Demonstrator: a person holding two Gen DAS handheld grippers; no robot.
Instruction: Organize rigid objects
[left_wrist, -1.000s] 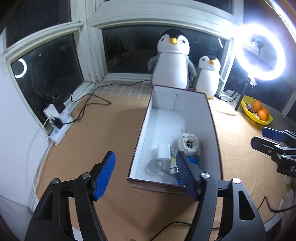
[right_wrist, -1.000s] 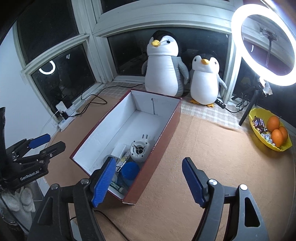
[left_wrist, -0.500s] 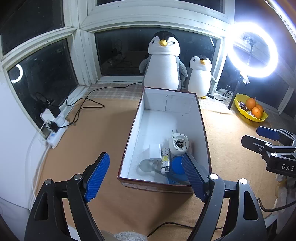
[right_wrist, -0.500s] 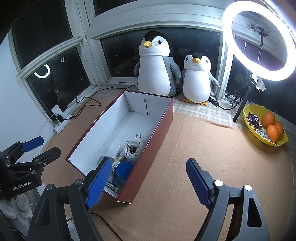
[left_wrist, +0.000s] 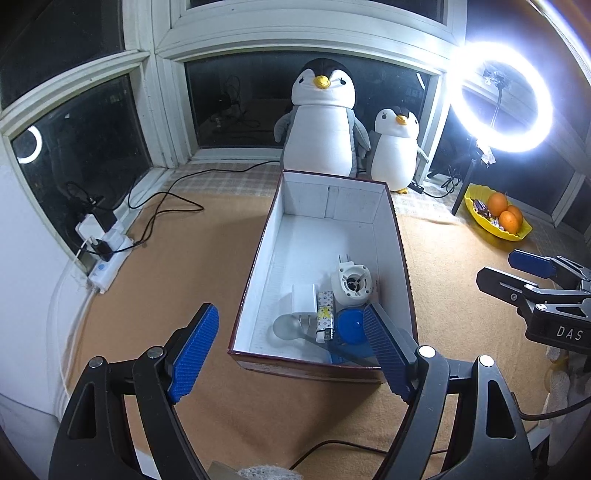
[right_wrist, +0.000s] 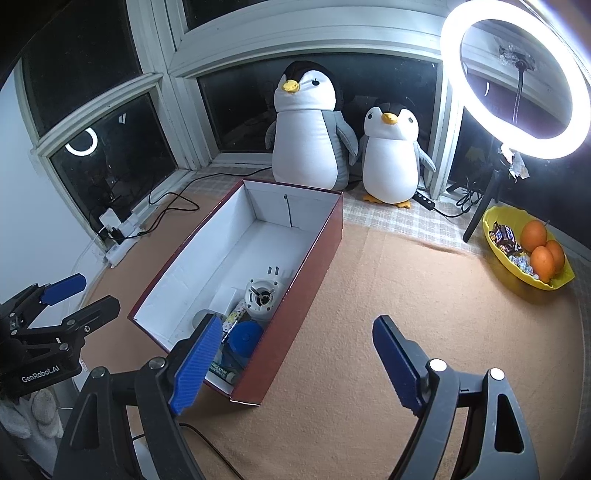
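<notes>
Both tongs spread, nothing between them, jaws just finished widening. Left tongs (left_wrist: 290, 350) hover at the near end of the box (left_wrist: 400, 236); right tongs (right_wrist: 295, 360) near its right wall. Box sits mid-surface (right_wrist: 388, 280). Inside, near end: white charger (left_wrist: 303, 299), round white adapter (left_wrist: 352, 285), blue lid (left_wrist: 349, 326), clear spoon (left_wrist: 286, 326). Two plush penguins (left_wrist: 322, 122) far side.

Box (right_wrist: 303, 273) dark red outside, white inside; blue lid (left_wrist: 349, 326); yellow bowl (right_wrist: 532, 278), orange fruit (right_wrist: 533, 234); tan mat (left_wrist: 170, 266).
</notes>
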